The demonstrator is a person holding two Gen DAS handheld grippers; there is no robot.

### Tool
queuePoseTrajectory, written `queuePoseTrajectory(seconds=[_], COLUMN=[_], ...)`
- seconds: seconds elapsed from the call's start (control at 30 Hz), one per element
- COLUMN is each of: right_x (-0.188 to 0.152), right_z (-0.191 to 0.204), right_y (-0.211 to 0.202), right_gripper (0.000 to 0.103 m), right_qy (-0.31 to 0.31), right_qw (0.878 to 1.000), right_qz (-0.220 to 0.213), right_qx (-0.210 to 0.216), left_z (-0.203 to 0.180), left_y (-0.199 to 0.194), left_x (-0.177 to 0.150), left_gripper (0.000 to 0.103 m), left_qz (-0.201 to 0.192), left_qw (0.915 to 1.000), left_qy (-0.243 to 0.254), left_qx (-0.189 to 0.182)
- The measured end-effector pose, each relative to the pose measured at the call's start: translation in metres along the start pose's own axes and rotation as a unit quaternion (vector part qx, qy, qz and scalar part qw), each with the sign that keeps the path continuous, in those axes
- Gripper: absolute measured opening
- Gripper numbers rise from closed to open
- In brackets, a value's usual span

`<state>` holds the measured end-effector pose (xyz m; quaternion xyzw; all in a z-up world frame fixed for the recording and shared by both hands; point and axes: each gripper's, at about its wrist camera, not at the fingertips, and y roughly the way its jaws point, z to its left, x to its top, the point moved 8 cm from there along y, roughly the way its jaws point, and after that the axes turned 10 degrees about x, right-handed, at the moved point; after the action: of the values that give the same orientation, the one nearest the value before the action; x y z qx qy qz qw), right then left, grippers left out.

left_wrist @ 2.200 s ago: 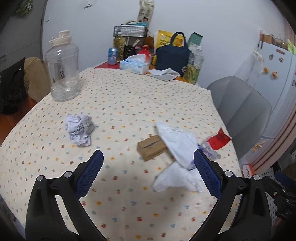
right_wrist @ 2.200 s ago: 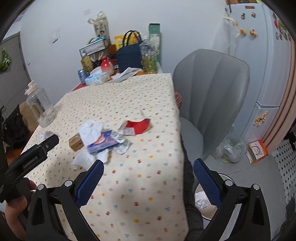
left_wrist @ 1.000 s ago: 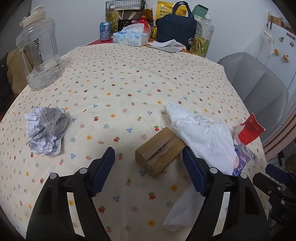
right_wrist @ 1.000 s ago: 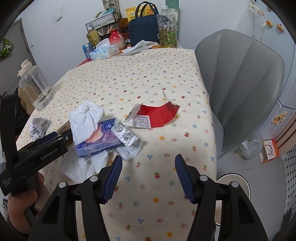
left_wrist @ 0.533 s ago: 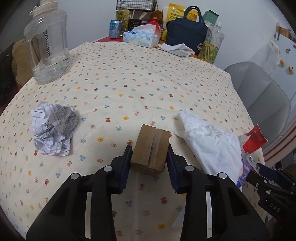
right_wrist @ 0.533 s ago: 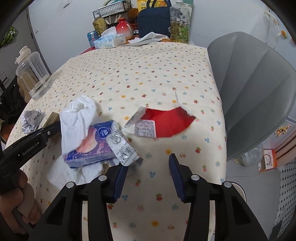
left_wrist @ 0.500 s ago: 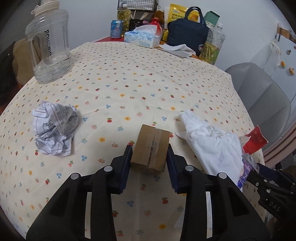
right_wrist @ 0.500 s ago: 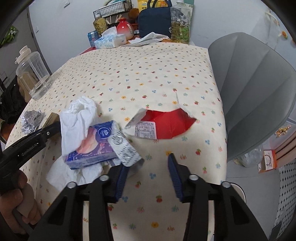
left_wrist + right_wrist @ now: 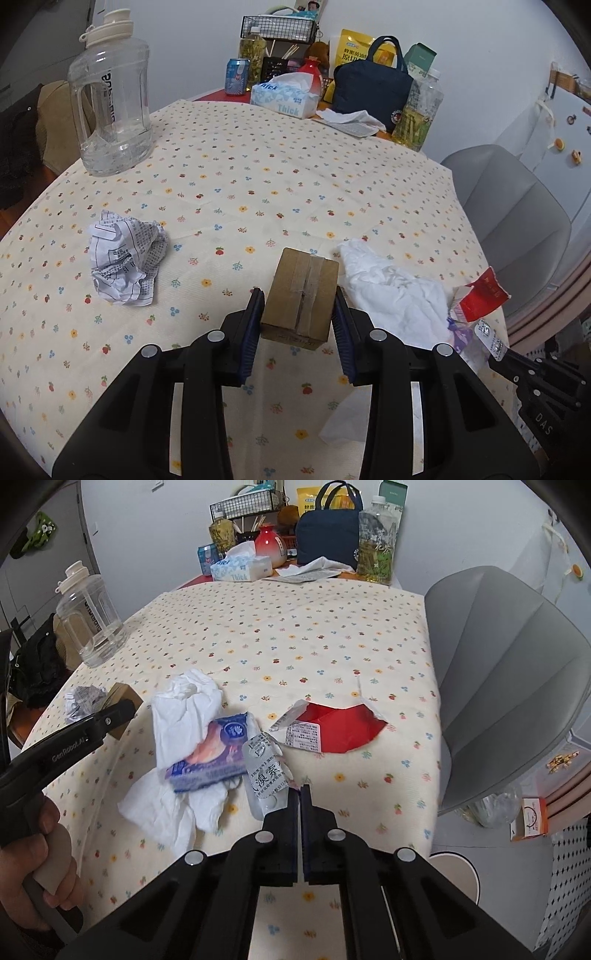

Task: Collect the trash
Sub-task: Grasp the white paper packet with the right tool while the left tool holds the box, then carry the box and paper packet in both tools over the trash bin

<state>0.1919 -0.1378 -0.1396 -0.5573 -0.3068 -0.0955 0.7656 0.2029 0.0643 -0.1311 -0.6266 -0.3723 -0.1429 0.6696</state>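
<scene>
My left gripper (image 9: pixel 299 321) is shut on a small brown cardboard box (image 9: pixel 301 293) sealed with tape, on the flowered tablecloth. A crumpled printed paper (image 9: pixel 123 258) lies to its left and a white tissue (image 9: pixel 391 291) to its right. My right gripper (image 9: pixel 299 794) is shut, its tips at the edge of a silver blister pack (image 9: pixel 267 771); I cannot tell if it pinches it. Beside the pack lie a purple tissue packet (image 9: pixel 212 757), the white tissue (image 9: pixel 184 701) and a torn red carton (image 9: pixel 332 729).
A clear water jug (image 9: pixel 110 99) stands at the left edge. A tissue box (image 9: pixel 284 96), a navy bag (image 9: pixel 373 85), bottles and a can crowd the far end. A grey chair (image 9: pixel 506 686) stands at the table's right side. A round white bin (image 9: pixel 456 871) sits on the floor.
My left gripper has stayed shut on the box and the view has shifted slightly. My right gripper has closed from half open to shut beside the blister pack.
</scene>
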Motion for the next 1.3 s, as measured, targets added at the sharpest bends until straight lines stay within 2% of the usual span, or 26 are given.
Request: queuePoseTrajectory(seconds=[0.37, 0.7, 0.93, 1.3], right_x=[-0.011, -0.017, -0.023, -0.050], right_z=[-0.005, -0.020, -0.045, -0.110], right_y=[-0.036, -0.068, -0.091, -0.126], right_gripper=[0.002, 0.002, 0.002, 0.002], right_qy=[0.011, 0.026, 0.044, 0.101], right_qw=[1.000, 0.998, 0.996, 0.989], right_qz=[-0.027, -0.055, -0.071, -0.092], right_qx=[-0.003, -0.008, -0.024, -0.062], left_z=[-0.012, -0.046, -0.094, -0.184], left_y=[-0.034, -0.058, -0.065, -0.077], left_x=[0.001, -0.003, -0.008, -0.028], left_gripper=[0.037, 0.036, 0.036, 0.036], left_qz=[-0.028, -0.043, -0.044, -0.040], left_qw=[0.9995, 0.9980, 0.9950, 0.9842], left_qy=[0.011, 0.040, 0.075, 0.143], left_qx=[-0.005, -0.023, -0.050, -0.096])
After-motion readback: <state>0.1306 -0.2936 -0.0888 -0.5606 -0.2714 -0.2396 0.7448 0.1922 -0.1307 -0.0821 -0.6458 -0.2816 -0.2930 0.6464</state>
